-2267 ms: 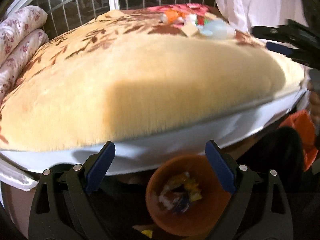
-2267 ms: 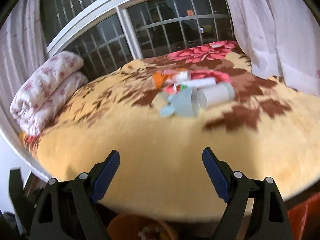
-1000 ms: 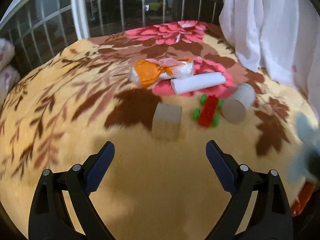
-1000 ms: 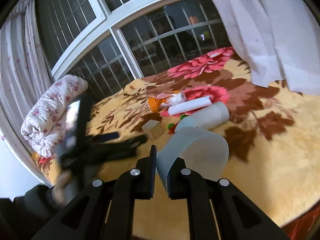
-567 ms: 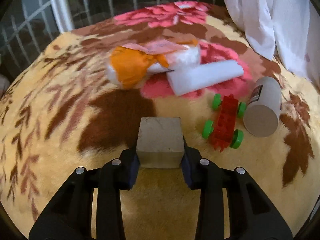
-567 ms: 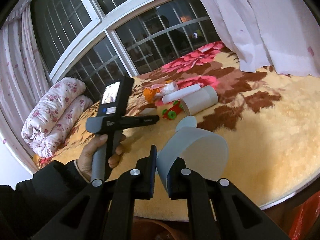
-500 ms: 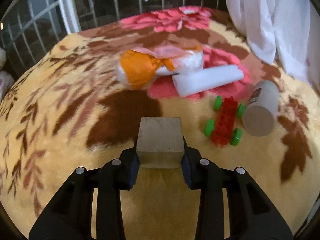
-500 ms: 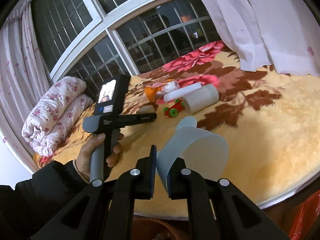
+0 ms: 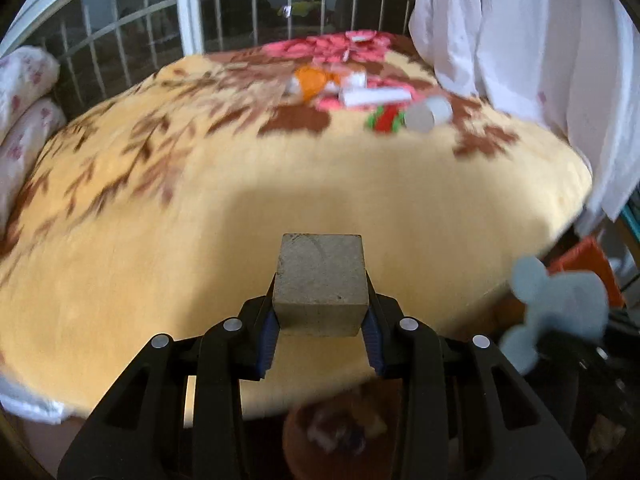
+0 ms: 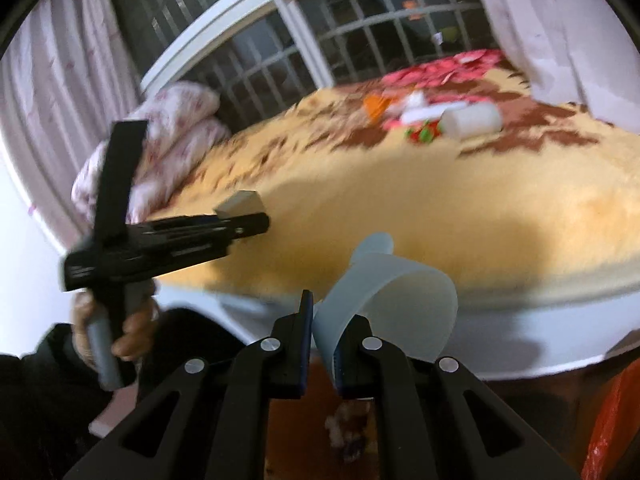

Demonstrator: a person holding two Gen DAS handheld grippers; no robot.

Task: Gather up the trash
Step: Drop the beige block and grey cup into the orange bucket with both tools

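My left gripper [image 9: 320, 326] is shut on a tan block [image 9: 322, 284], held over the near edge of the bed. The same block [image 10: 240, 202] shows at the left gripper's tip in the right wrist view. My right gripper [image 10: 322, 340] is shut on a pale blue curled cup piece [image 10: 384, 292], which appears blurred at the right [image 9: 556, 304] of the left wrist view. Below both, a brown bin [image 9: 340, 436] holds scraps; it also shows under the right jaws [image 10: 352, 432]. Far back on the blanket lie an orange-and-white wrapper [image 9: 316, 80], a white roll [image 9: 376, 98] and a white cylinder [image 9: 428, 114].
A red-and-green toy car [image 9: 386, 118] lies beside the cylinder. Folded floral quilts [image 10: 168, 152] are stacked at the bed's left. A white curtain [image 9: 540, 60] hangs at the right, barred windows behind. An orange bag [image 10: 616, 420] sits on the floor at the right.
My left gripper closed on the tan block, lifted it and pulled back toward the bed's near edge above the bin. My right gripper, still holding the blue piece, also drew back and sank.
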